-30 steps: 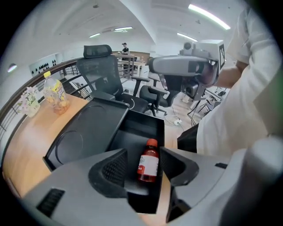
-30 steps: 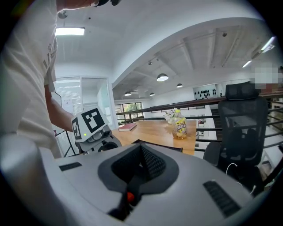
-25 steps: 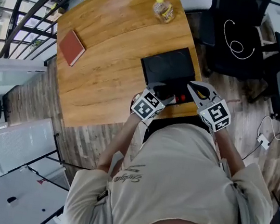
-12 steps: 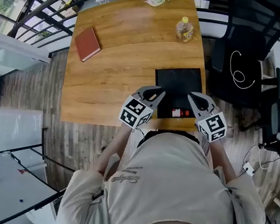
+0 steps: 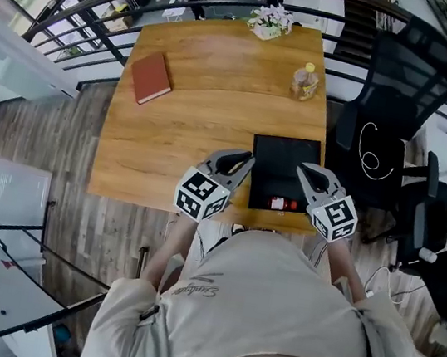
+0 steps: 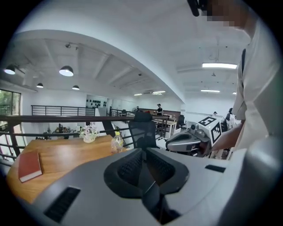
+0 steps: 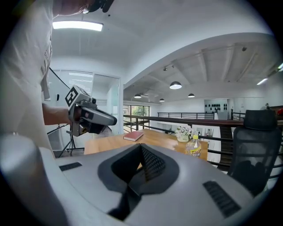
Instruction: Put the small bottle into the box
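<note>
**Bottle in the box, both grippers empty: the near edge is the risk**

Head view: the small bottle [image 5: 282, 204] lies on its side inside the black box [image 5: 285, 158], down at the box's 6 o'clock end. That end sits right at the near edge of the table [image 5: 190, 126]. The left gripper [image 5: 240, 161] hovers at the box's 9 o'clock and the right gripper [image 5: 306, 173] at its 3 o'clock. Any downward swing or sleeve brush here would likely shove the box towards the drop. A larger yellow-capped bottle [image 5: 304, 81] stands well apart at 12 o'clock. Going after it by mistake would mean reaching over the open box.

Left gripper view: the jaws have just been closing and the pads now meet, with nothing between them. It looks out level over the table, so the box is out of sight and a blind return could clip it.

Right gripper view: the tips are together here too and nothing is held. The left gripper floats at 10 o'clock.
</note>
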`<action>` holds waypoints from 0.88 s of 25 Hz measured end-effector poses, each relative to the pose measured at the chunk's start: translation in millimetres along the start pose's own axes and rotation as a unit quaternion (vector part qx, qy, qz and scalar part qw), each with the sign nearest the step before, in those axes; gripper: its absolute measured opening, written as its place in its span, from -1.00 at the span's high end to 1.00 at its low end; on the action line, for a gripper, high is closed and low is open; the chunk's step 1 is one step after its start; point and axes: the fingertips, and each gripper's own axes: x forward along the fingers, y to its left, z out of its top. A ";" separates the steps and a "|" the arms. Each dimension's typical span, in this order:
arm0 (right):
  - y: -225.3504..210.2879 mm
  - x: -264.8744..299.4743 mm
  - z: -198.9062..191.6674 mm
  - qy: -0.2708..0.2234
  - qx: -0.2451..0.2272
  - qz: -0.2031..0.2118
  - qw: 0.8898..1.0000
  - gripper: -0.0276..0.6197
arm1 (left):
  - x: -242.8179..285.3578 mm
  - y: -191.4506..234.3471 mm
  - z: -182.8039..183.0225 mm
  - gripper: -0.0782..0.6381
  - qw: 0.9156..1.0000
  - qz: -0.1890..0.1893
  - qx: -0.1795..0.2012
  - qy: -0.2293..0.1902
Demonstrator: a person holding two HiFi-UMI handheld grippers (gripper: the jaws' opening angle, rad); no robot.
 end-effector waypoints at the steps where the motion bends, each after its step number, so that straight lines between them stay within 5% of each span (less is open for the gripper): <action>1: 0.1 1.1 3.4 -0.002 -0.002 -0.001 1.000 0.93 | -4.1 -0.4 7.8 0.67 1.000 0.001 0.009 -0.008; 22: -7.1 4.0 108.4 -0.092 -0.084 -0.025 0.992 0.93 | -19.2 21.4 80.8 0.67 0.992 0.050 0.058 -0.096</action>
